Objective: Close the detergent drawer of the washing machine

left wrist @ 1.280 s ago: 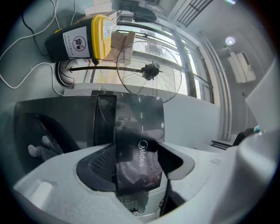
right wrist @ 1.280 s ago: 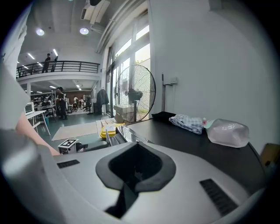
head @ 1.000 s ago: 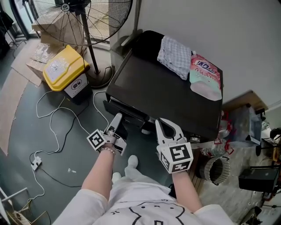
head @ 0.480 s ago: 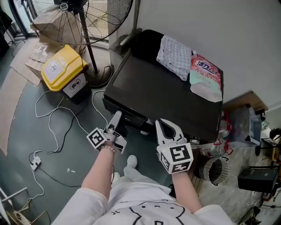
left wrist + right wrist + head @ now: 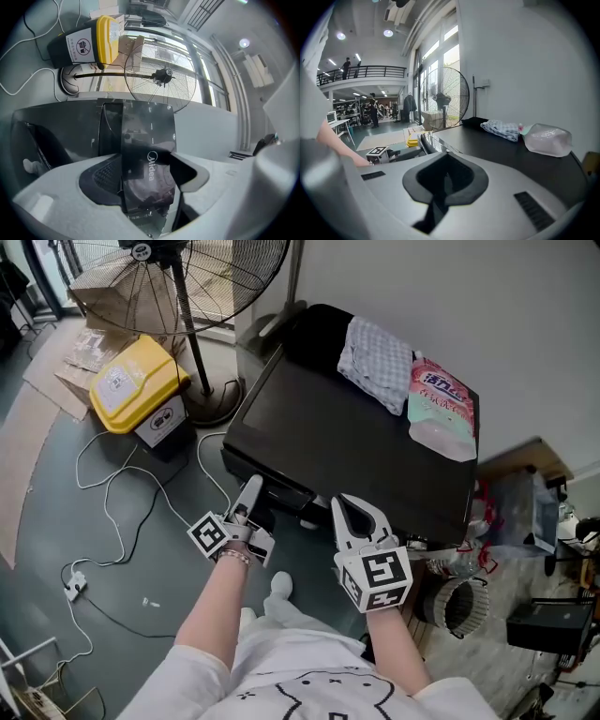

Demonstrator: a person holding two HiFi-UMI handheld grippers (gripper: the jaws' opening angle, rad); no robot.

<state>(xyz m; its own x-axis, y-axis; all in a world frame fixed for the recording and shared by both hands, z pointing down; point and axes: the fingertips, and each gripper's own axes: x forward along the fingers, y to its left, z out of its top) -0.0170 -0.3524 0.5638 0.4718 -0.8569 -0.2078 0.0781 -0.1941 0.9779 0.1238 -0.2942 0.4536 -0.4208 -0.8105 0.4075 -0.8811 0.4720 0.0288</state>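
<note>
The black washing machine (image 5: 347, 442) stands in front of me, and its detergent drawer (image 5: 281, 491) sticks out a little from the front left corner. My left gripper (image 5: 251, 489) reaches the drawer's front from below left. In the left gripper view the glossy drawer front (image 5: 147, 150) lies between the jaws of my left gripper (image 5: 149, 192), which are shut on it. My right gripper (image 5: 353, 503) hangs shut and empty in front of the machine, to the right of the drawer. From its own view, the right gripper (image 5: 443, 180) looks across the machine's top.
A checked cloth (image 5: 375, 360) and a pink detergent pouch (image 5: 439, 407) lie on the machine's top. A standing fan (image 5: 178, 282) and a yellow-lidded bin (image 5: 136, 388) stand to the left. White cable (image 5: 112, 512) trails on the floor. A ribbed duct (image 5: 459, 601) sits at the right.
My left gripper has crept slightly up and right toward the machine with the drawer front. The right gripper has stayed where it was.
</note>
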